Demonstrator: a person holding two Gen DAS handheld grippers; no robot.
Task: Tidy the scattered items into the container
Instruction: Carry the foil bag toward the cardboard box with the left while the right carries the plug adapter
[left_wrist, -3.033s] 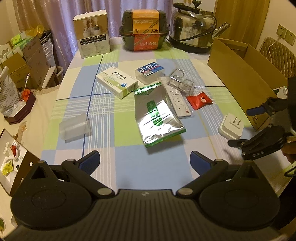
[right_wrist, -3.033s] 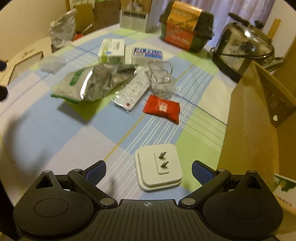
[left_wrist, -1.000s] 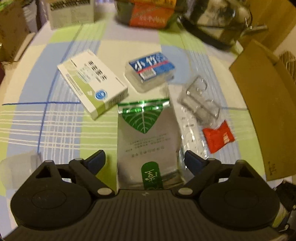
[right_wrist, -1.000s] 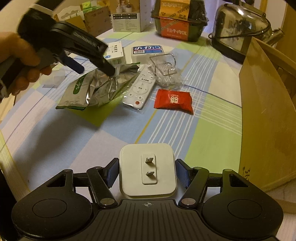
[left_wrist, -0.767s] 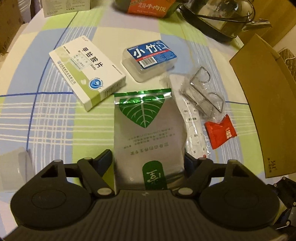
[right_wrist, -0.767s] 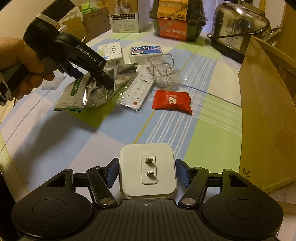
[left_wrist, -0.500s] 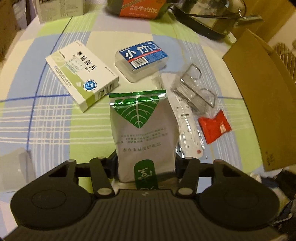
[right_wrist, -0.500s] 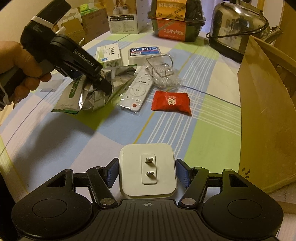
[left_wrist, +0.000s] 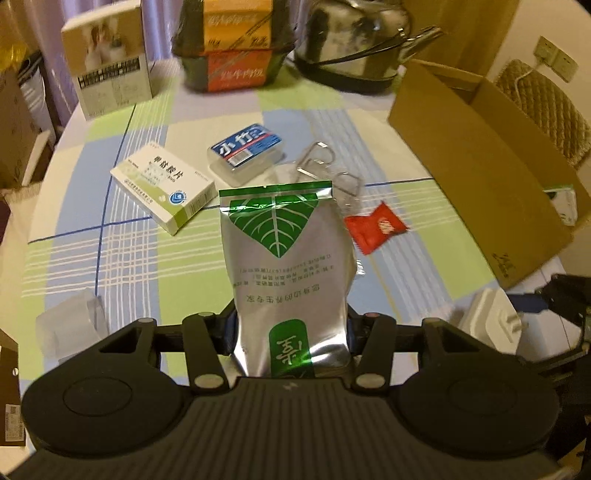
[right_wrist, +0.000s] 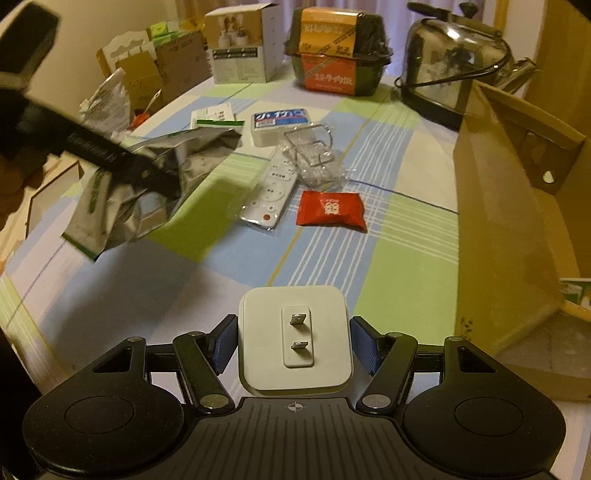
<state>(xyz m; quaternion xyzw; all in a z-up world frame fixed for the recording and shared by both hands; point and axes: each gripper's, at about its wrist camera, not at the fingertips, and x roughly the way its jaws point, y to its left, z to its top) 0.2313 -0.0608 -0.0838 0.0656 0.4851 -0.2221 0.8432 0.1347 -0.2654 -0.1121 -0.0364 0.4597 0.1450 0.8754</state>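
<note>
Checked blue-and-green tablecloth (left_wrist: 122, 258) fills my left wrist view, with a curtain and stacked boxes at the far end. Between my left gripper (left_wrist: 291, 332) jaws sits the silver tea pouch (left_wrist: 288, 266), pinched at its lower end and reaching straight ahead of the fingers. Past its left edge lies the white medicine box (left_wrist: 162, 188); beyond the top, the blue-labelled case (left_wrist: 245, 153); off to the right of the jaws, the red sachet (left_wrist: 376, 227) and, further right, the open cardboard box (left_wrist: 480, 162).

Switching to the right wrist view: the right gripper (right_wrist: 295, 343) jaws are closed against both sides of the white plug adapter (right_wrist: 295, 343), prongs up. Ahead of the jaws I see the remote (right_wrist: 271, 195), the clear wire rack (right_wrist: 314, 155) and the sachet; the box wall rises just to the right. Left of the jaws, the pouch hangs clear of the cloth.

So I judge both grasps made and the carry stage in hand. Next I need to swing each load rightward over the box rim and release inside. A kettle (right_wrist: 458, 62) and food tub (right_wrist: 338, 55) crowd the far edge.
</note>
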